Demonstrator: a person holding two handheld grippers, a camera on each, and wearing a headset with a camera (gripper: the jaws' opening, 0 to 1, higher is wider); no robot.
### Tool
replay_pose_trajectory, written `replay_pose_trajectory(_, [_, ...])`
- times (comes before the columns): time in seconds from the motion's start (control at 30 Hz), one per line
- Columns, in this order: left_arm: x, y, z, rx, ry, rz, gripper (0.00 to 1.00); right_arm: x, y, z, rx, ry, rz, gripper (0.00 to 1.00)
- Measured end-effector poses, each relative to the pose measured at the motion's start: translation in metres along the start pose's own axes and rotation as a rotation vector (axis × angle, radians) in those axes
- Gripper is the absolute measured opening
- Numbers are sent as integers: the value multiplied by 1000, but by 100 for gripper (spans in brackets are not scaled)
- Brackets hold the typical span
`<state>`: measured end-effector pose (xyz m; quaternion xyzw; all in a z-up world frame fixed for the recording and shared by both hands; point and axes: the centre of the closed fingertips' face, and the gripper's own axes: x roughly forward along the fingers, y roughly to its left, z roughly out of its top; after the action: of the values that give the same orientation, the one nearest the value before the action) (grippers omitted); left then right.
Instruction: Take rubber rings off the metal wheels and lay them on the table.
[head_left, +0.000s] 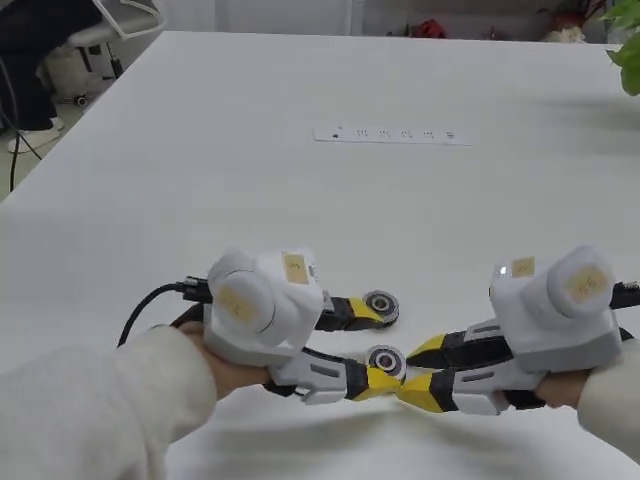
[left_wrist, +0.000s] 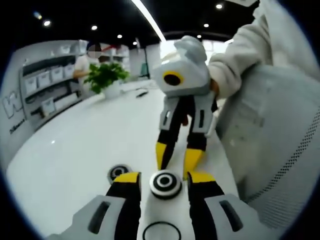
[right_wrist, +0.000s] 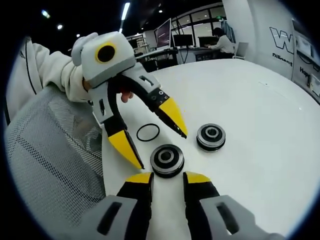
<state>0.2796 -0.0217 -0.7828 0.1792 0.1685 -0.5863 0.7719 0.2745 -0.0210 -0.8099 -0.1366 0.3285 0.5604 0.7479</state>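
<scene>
Two metal wheels with dark bands lie on the white table (head_left: 200, 180). The near wheel (head_left: 385, 360) (left_wrist: 166, 183) (right_wrist: 167, 160) sits between the wide-spread yellow tips of my left gripper (head_left: 378, 345) (right_wrist: 158, 146), which is open and not touching it. My right gripper (head_left: 405, 370) (right_wrist: 168, 178) (left_wrist: 177, 159) faces it from the opposite side, open, tips just short of that wheel. The far wheel (head_left: 380, 305) (left_wrist: 119, 172) (right_wrist: 210, 136) lies beside the left gripper's outer jaw. A loose black rubber ring (right_wrist: 148, 132) lies flat on the table under the left gripper.
A white power strip (head_left: 392, 134) lies mid-table, far beyond the wheels. The left gripper's black cable (head_left: 150, 300) trails off to the left. A green plant (head_left: 628, 55) (left_wrist: 105, 75) stands at the far right edge. A chair (head_left: 120, 20) is off the table's far left corner.
</scene>
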Motion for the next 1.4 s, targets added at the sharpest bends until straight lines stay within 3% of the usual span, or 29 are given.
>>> replay_pose_trajectory(0.2, [0,5,-1,-14,0,18,30,0,0,1,-13,-6,-4,19])
replay_pose_trajectory(0.33, [0,10,-6,-6,22,37,26,1,0,1,-21,-5,-7,17])
replay_pose_trajectory(0.7, [2,6,-8,-13,31,24,20,1,0,0,-37,-5,-10,15])
replay_pose_trajectory(0.8, [3,1,-9,-22,30,4,15,0,-1,0,-39,-5,-11,12])
replay_pose_trajectory(1.2, [3,2,-10,-44,19,14,15,-1,-4,-1,-55,-2,-29,2])
replay_pose_trajectory(1.4, [4,2,-10,-35,19,16,15,-1,-6,-2,-12,5,-41,0])
